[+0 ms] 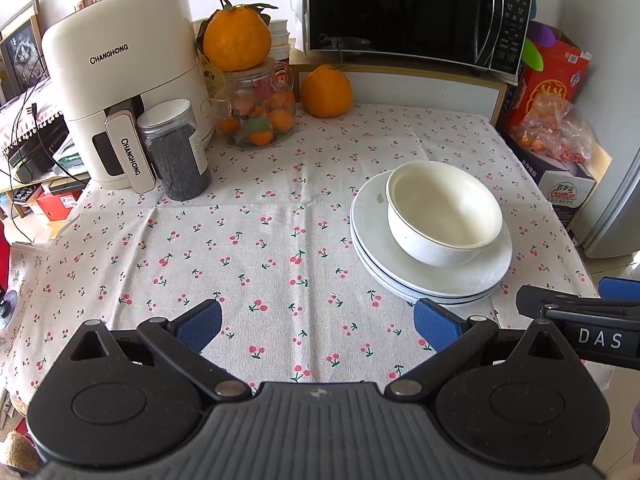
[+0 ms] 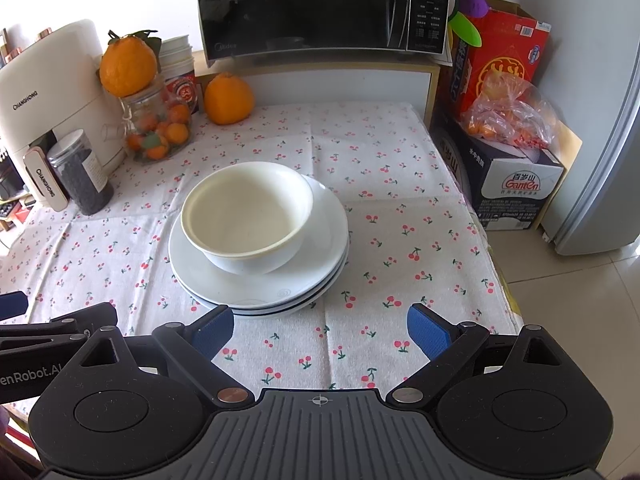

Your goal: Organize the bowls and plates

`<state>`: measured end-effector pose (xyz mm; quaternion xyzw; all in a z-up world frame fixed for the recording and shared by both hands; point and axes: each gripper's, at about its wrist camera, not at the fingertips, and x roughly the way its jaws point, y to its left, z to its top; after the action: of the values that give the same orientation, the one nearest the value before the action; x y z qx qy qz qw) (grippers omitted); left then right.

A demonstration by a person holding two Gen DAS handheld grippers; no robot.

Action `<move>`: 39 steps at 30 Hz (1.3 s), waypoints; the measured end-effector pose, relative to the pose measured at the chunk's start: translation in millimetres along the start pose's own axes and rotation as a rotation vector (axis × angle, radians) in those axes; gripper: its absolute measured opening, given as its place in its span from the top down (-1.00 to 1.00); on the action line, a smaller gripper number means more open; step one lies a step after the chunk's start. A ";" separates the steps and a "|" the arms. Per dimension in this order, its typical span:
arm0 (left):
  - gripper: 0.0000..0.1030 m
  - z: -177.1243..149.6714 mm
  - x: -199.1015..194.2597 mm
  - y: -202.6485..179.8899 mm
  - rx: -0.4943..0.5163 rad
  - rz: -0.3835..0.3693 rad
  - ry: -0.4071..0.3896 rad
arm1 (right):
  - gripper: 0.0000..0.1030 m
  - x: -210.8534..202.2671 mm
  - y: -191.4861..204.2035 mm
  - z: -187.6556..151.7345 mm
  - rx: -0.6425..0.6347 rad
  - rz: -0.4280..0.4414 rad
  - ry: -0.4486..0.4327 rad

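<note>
A white bowl [image 1: 443,213] sits upright on a stack of white plates [image 1: 460,278] on the cherry-print tablecloth [image 1: 260,240]. The bowl [image 2: 248,216] and the plates [image 2: 264,288] also show in the right wrist view. My left gripper [image 1: 318,322] is open and empty, near the table's front edge, left of the stack. My right gripper [image 2: 320,330] is open and empty, just in front of the stack. The right gripper's body [image 1: 580,320] shows at the right edge of the left wrist view.
A white air fryer [image 1: 124,80], a dark-filled jar [image 1: 176,150], a glass jar of small oranges [image 1: 260,108] with a big orange on top, and another orange [image 1: 326,92] stand at the back left. A microwave [image 1: 416,8] sits on a shelf behind. Boxes [image 2: 516,176] and a fridge [image 2: 600,140] stand to the right.
</note>
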<state>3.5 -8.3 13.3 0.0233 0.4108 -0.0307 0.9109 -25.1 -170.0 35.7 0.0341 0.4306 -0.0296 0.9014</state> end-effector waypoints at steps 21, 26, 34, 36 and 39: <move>-0.99 -2.5 0.3 -3.4 0.005 -0.009 0.009 | -0.85 1.1 0.1 -0.4 -0.002 0.005 0.009; -0.99 -2.7 0.2 -3.8 0.005 -0.009 0.009 | -0.85 1.1 0.2 -0.9 -0.002 0.005 0.009; -0.99 -2.6 0.2 -2.9 0.005 -0.012 0.012 | -0.85 1.3 0.1 -1.0 -0.001 0.005 0.009; -0.99 -2.5 0.4 -2.8 0.005 -0.011 0.013 | -0.85 1.4 -0.2 -0.5 -0.001 0.005 0.010; -0.99 -2.4 0.4 -2.8 0.006 -0.011 0.013 | -0.85 1.4 0.0 -0.9 -0.002 0.006 0.010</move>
<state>1.7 -10.9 11.3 0.0237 0.4167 -0.0368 0.9080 -24.9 -169.9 34.0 0.0348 0.4352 -0.0265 0.8993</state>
